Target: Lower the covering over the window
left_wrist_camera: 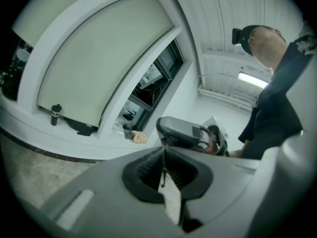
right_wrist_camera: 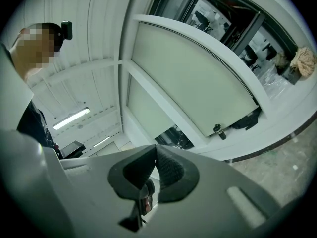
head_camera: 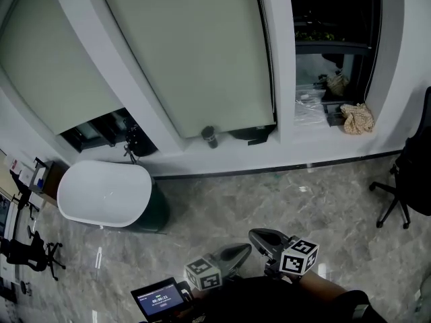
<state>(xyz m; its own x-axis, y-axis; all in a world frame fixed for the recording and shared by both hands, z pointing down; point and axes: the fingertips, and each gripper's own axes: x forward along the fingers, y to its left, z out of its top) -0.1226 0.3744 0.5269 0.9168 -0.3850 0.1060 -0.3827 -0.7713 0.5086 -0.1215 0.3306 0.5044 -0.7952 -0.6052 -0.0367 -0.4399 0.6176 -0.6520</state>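
Note:
The pale green roller blind over the middle window pane hangs almost down to the sill; it also shows as the blind and the blind in the gripper views. Another blind covers most of the left pane, with a dark gap below it. The right pane is uncovered. My left gripper and right gripper are low in the head view, far back from the window. Both are shut with nothing between the jaws, as the left gripper and right gripper show close up.
A dark bottle stands on the white sill. A beige bundle and clear plastic lie on the right of the sill. A white oval tub stands at the left and an office chair at the right. Near the left gripper is a small screen.

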